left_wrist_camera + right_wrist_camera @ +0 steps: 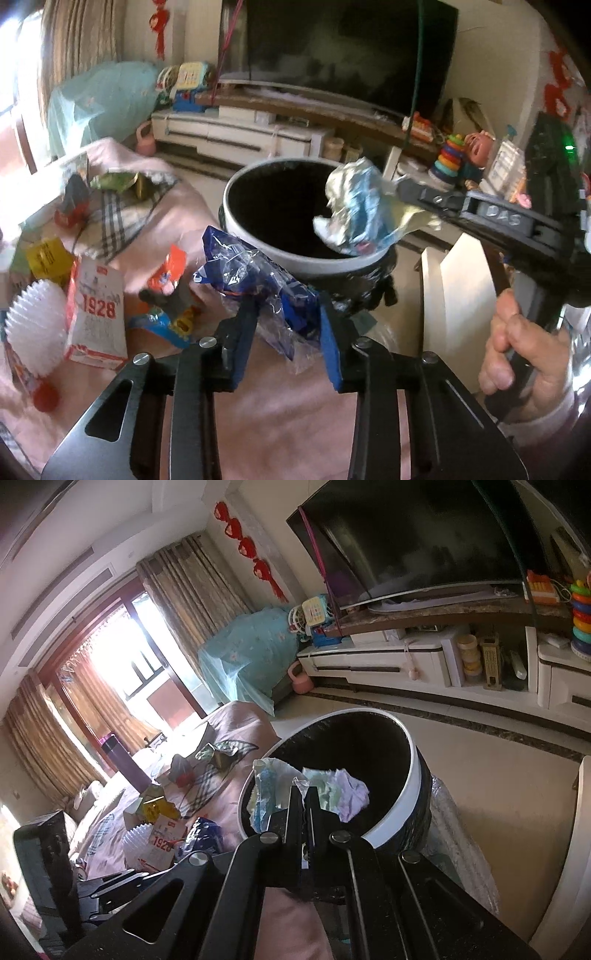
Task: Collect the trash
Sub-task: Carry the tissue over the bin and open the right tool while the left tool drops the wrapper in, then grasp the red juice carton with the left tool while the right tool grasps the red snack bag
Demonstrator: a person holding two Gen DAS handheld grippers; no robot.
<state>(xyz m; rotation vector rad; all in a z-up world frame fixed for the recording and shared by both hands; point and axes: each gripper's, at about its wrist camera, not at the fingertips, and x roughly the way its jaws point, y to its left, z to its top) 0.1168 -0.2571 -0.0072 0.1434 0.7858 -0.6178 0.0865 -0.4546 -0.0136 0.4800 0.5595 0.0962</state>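
A round trash bin (258, 236) with a white rim and black inside stands beside the pink-covered table (280, 398). My right gripper (400, 192) is shut on a crumpled silver-blue wrapper (354, 206) and holds it over the bin's mouth; the wrapper also shows in the right wrist view (273, 786) over the bin (410, 794). My left gripper (288, 321) is open, its blue pads either side of a blue plastic wrapper (255, 273) lying on the table near the bin's rim.
More trash lies on the table: a white box marked 1928 (98, 314), a white pleated paper cup (35, 325), an orange wrapper (170, 280), a yellow packet (48, 258), a green wrapper (118, 181). A TV cabinet (236, 133) stands behind.
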